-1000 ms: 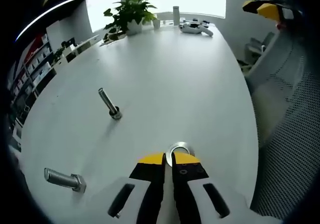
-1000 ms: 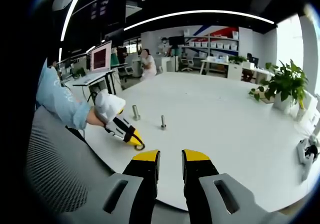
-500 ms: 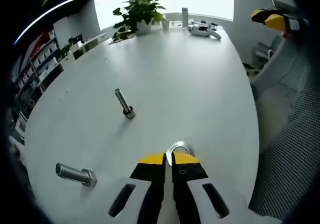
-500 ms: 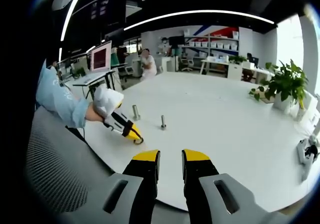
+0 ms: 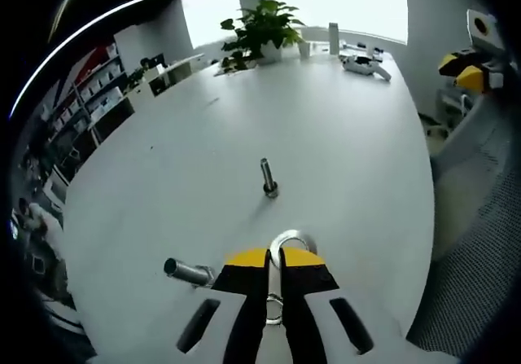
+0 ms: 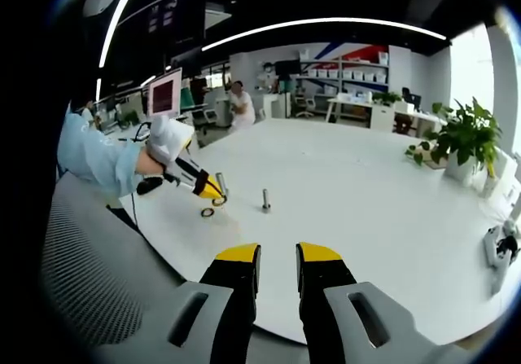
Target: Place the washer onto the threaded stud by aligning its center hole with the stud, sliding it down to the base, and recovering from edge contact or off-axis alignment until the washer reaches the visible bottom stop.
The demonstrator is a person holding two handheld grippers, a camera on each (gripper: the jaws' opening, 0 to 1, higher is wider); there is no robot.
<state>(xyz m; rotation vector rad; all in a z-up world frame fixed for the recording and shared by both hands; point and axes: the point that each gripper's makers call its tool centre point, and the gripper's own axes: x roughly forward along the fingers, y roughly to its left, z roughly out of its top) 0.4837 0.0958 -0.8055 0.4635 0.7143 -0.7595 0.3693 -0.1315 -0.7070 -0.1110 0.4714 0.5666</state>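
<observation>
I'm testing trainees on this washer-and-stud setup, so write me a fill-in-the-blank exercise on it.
1. The left tool is shut on the ____.
2. The upright threaded stud stands on the ____ table.
3. The right tool holds nothing; its jaws are ____.
4. At the far end of the table stands a potted ____.

Missing words: washer; white; open; plant

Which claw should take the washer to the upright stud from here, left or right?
Left. The left claw already grips the washer, and the upright stud stands just ahead of it on the table. The right claw is open, empty and back at the table's edge.
</observation>
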